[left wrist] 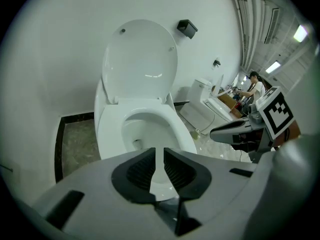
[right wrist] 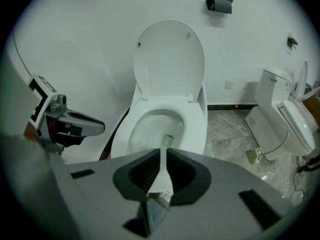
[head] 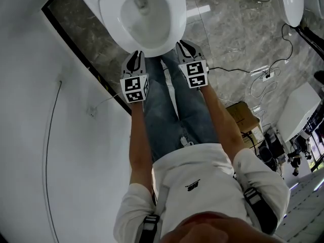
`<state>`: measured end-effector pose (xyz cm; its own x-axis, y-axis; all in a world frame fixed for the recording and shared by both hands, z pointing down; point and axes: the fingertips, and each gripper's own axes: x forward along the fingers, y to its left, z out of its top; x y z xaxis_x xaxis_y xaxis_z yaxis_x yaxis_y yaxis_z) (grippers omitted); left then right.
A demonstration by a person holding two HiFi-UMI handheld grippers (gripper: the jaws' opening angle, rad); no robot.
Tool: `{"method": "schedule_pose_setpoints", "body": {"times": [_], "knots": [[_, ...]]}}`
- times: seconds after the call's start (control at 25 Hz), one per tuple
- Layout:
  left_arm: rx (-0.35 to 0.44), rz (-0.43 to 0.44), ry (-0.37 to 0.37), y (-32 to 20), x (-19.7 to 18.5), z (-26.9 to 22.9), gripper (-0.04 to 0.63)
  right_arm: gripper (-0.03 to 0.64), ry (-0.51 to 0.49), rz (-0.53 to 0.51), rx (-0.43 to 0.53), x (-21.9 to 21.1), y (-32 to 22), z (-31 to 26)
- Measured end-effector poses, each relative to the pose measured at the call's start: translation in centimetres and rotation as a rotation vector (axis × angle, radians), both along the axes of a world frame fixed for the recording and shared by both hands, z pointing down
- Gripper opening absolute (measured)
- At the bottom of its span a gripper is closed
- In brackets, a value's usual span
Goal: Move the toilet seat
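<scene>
With the toilet seat lying flat on the bowl below the raised lid, and the left gripper and right gripper both empty with jaws together just before the bowl's front edge, it would be best to part one gripper's jaws and catch the seat's front lip squarely.

The white oval plastic lid stands upright against the white wall, leaving the white ring-shaped toilet seat open from above and in front. Left of it the wall runs close, past a narrow strip of grey marble floor; rightward the floor lies open up to black cables and a second white toilet.
</scene>
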<state>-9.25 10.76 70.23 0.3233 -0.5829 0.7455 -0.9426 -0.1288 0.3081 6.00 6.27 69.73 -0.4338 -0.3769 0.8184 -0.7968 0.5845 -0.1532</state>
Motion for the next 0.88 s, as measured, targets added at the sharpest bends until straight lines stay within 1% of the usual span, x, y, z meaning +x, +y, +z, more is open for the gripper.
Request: {"method": "schedule_pose_setpoints", "body": {"times": [0.24, 0.4, 0.52, 0.72, 0.76, 0.8, 0.88], "knots": [[-0.041, -0.021, 0.011, 0.9, -0.5, 2.4, 0.037, 0.037, 0.012, 0.015, -0.032, 0.4, 0.5, 2.2], [-0.066, -0.033, 0.021, 1.4, -0.8, 3.8, 0.049, 0.037, 0.031, 0.034, -0.064, 1.1, 1.0, 4.3], [-0.092, -0.055, 0.021, 1.9, -1.1, 4.9, 0.097, 0.038, 0.032, 0.051, -0.090, 1.5, 1.3, 5.6], [-0.131, -0.096, 0.017, 3.1, -2.1, 6.8, 0.137, 0.042, 0.039, 0.072, -0.119, 1.9, 1.9, 7.2], [-0.139, -0.100, 0.017, 3.3, -2.3, 7.1, 0.151, 0.060, 0.042, 0.075, -0.123, 2.0, 2.0, 7.5], [-0.148, -0.103, 0.016, 3.5, -2.4, 7.5, 0.164, 0.099, 0.045, 0.078, -0.128, 2.1, 2.1, 7.7], [-0.164, -0.109, 0.012, 3.9, -2.7, 8.1, 0.178, 0.105, 0.050, 0.084, -0.135, 2.3, 2.2, 8.2]]}}
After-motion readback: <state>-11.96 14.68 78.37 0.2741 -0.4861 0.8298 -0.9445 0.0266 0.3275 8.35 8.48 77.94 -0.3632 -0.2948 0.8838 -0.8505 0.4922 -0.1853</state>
